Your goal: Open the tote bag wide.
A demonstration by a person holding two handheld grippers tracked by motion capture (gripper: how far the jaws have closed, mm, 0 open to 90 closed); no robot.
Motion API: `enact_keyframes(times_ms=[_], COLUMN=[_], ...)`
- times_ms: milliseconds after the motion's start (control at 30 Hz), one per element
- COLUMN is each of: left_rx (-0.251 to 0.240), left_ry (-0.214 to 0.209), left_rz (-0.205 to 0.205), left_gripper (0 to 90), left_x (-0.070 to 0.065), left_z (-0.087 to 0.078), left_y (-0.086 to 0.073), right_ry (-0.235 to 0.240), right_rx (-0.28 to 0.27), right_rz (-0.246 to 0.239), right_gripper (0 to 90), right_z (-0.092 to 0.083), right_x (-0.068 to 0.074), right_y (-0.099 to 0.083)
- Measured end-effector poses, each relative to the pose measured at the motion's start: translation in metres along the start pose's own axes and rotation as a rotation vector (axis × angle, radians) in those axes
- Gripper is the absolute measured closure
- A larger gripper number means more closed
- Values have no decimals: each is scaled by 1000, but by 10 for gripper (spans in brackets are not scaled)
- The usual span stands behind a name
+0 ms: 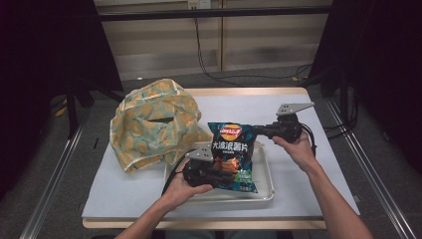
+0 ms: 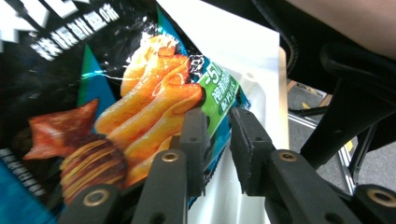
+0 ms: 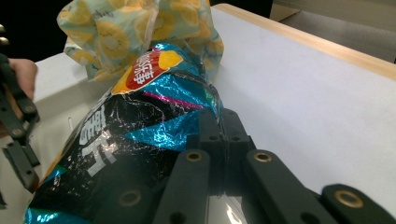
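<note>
A dark blue and black chip bag [image 1: 233, 155] with a red and yellow logo is held tilted over a white tray [image 1: 267, 188]. My right gripper [image 1: 260, 131] is shut on the bag's upper right edge; in the right gripper view its jaws [image 3: 223, 120] meet flat on the foil [image 3: 154, 116]. My left gripper [image 1: 221, 175] is at the bag's lower left. In the left gripper view the jaws [image 2: 216, 117] stand slightly apart. The bag's green-printed edge [image 2: 219, 91] runs between them, with white showing in the gap.
A crumpled cloth bag [image 1: 154, 122] printed with yellow fruit slices lies at the table's left and rises behind the chip bag [image 3: 140, 28]. The table [image 1: 323, 159] is covered with a pale sheet and has a wooden rim. Cables trail on the floor behind it.
</note>
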State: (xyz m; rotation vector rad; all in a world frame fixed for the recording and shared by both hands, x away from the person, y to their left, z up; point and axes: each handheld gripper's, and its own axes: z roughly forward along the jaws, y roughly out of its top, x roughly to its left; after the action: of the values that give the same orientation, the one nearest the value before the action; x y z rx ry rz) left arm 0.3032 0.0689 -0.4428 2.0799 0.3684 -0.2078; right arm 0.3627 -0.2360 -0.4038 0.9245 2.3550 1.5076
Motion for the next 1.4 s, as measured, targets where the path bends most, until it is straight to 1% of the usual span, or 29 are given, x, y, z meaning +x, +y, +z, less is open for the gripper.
enact_keyframes(times_ms=[33,100,167,233,267,367,433,500,567,600,633,700,733,800,833,867,900,933,967,1000,1033,1067,1100,1133,1167,1233,1300,1367,1400], left_rx=[-5,28,23,32,37,42,59,87,89,99,117,104,103,95,94,102,106,110,120,125,137,133,116,128,110,95,89,84,80], left_ry=[-1,13,13,28,41,49,57,64,70,77,95,93,95,105,106,127,109,111,113,113,114,116,110,123,122,118,106,126,127], left_rz=[-14,-6,-21,-45,-55,-74,-85,-79,-100,-101,-94,-95,-93,-92,-97,-96,-95,-95,-91,-89,-76,-71,-78,-76,-82,-102,-104,-90,-99], left_gripper=[772,831,875,893,898,900,900,897,898,899,899,895,884,877,877,878,879,879,879,879,879,876,869,869,869,871,882,897,899], left_x=[2,7,12,17,20,25,29,32,37,39,39,41,41,42,42,42,43,43,43,43,43,44,45,45,47,51,53,54,54], left_z=[1,3,7,12,13,18,22,24,27,28,29,31,31,33,35,36,38,40,41,43,44,45,47,48,50,56,57,56,57], left_y=[0,4,6,7,7,7,9,11,12,12,13,13,14,15,15,16,18,19,21,22,24,25,26,27,28,29,29,29,29], right_ry=[-6,-4,-10,-17,-18,-28,-37,-46,-39,-38,-38,-50,-57,-86,-94,-92,-95,-97,-95,-108,-113,-117,-122,-130,-130,-141,-155,-157,-156], right_rx=[-7,-25,-32,-29,-28,-39,-45,-45,-58,-65,-66,-66,-62,-36,-36,-42,-47,-47,-51,-47,-44,-48,-56,-57,-56,-64,-55,-59,-63], right_rz=[-5,-7,-9,-16,-21,-30,-29,-30,-21,-15,-11,-9,-7,-15,-5,3,10,17,20,14,7,1,5,6,4,3,8,5,5], right_gripper=[898,898,898,898,898,896,894,884,872,856,826,759,695,625,577,551,516,494,488,513,582,610,620,626,624,595,566,557,547], right_z=[-1,-5,-8,-8,-8,-11,-12,-12,-14,-15,-15,-16,-16,-15,-16,-16,-17,-18,-18,-19,-19,-20,-21,-21,-21,-18,-16,-15,-15], right_x=[0,-1,-1,-1,-1,-1,-3,-3,-4,-4,-4,-3,-2,1,1,1,0,0,0,1,1,1,1,1,0,-1,-1,-1,-1], right_y=[2,6,10,12,13,17,18,19,17,17,16,15,15,14,13,12,11,9,8,8,9,10,12,14,16,19,22,23,23])
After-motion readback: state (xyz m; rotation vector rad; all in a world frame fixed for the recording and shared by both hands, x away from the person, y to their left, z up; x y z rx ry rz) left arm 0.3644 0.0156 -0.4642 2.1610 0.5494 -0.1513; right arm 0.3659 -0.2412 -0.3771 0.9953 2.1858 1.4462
